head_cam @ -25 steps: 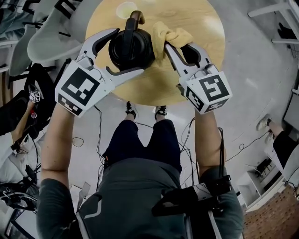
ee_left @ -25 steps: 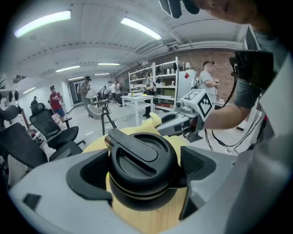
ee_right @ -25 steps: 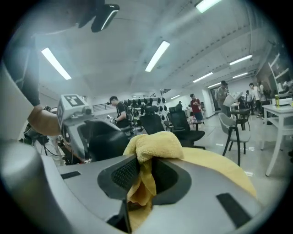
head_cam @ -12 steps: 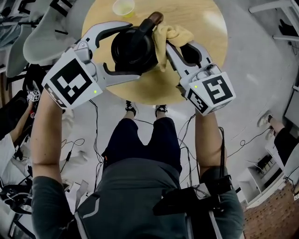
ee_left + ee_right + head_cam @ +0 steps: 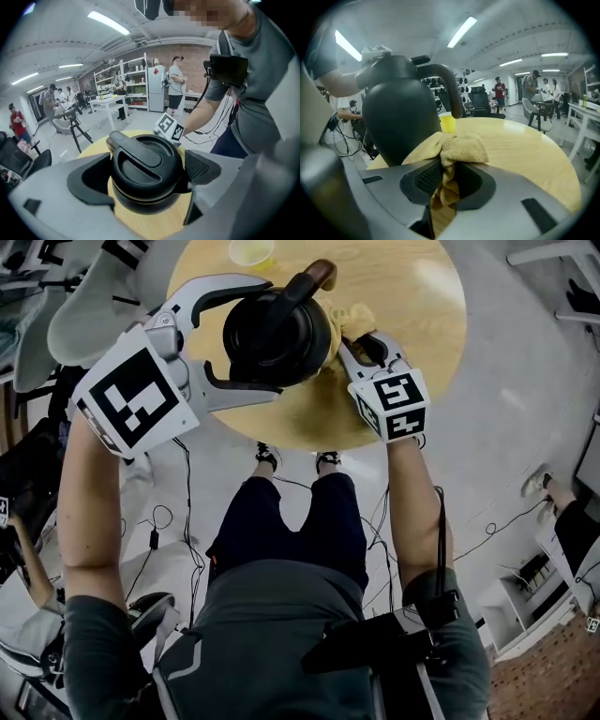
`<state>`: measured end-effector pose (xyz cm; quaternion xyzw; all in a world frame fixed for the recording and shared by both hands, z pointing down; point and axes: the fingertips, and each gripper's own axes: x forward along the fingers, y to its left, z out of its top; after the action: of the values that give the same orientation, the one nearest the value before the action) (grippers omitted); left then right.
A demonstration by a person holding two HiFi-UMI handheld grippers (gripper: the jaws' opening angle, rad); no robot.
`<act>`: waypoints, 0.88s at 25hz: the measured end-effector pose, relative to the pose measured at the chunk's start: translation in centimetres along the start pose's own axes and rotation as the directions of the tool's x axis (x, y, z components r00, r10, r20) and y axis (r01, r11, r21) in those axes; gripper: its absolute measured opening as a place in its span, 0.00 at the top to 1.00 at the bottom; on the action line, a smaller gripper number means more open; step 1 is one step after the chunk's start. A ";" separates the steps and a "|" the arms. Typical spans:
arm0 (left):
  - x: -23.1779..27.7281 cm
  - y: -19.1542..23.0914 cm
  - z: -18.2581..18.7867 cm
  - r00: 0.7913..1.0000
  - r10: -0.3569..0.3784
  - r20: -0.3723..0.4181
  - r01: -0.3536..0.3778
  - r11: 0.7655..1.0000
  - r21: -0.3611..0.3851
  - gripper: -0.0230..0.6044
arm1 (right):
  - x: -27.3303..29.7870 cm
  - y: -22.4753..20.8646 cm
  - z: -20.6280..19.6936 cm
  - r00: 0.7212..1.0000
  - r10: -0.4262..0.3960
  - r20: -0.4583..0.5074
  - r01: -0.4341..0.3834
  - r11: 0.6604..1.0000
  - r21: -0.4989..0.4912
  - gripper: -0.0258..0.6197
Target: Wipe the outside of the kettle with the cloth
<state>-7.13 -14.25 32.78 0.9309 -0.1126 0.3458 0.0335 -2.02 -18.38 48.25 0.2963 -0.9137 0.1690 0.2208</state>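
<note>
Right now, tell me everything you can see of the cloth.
The cloth is yellow, terry-looking and soft, bunched into folds. The right gripper is shut on a gathered part, which hangs between its jaws. The rest spills forward onto the round wooden table, one lobe lying against the lower side of the black kettle.

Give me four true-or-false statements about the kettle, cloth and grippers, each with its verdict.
1. The right gripper pinches the yellow cloth. True.
2. The kettle has its lid off. False: the black lid is on.
3. The left gripper has one jaw on each side of the kettle. True.
4. The cup on the table is blue. False: it is yellow.
</note>
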 end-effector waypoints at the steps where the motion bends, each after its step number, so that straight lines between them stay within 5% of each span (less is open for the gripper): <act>1: 0.0 0.0 0.0 1.000 -0.006 0.003 0.006 1.000 0.004 0.19 | 0.2 0.0 -0.2 1.000 -0.003 -0.010 0.003 1.000 -0.015 0.82; 6: -0.2 0.0 -0.3 0.998 -0.048 -0.042 0.052 0.996 0.075 0.19 | -0.6 0.1 0.7 1.000 0.006 -0.021 -0.006 1.000 0.011 0.82; 10: -0.4 -0.2 -0.6 0.992 -0.082 -0.098 0.095 0.986 0.137 0.19 | -4.7 0.6 6.6 0.988 0.013 0.152 -0.027 0.996 0.087 0.82; 14: -0.5 -0.4 -0.7 0.991 -0.099 -0.094 0.112 0.982 0.151 0.19 | -8.0 2.6 13.5 0.950 0.071 0.304 -0.075 0.997 0.002 0.82; 18: -0.2 -0.2 -0.4 0.994 -0.067 -0.085 0.079 0.986 0.147 0.19 | -6.7 3.2 15.0 0.956 0.095 0.277 -0.079 0.995 -0.067 0.82; 22: -0.6 0.3 0.9 0.998 0.045 -0.035 -0.039 0.986 0.162 0.19 | -5.6 1.7 13.5 0.964 0.086 0.252 -0.081 0.996 -0.031 0.82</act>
<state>-7.09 -14.59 31.66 0.9212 -0.1033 0.3722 -0.0472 -3.04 -20.39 33.72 0.2743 -0.9478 0.1296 0.0980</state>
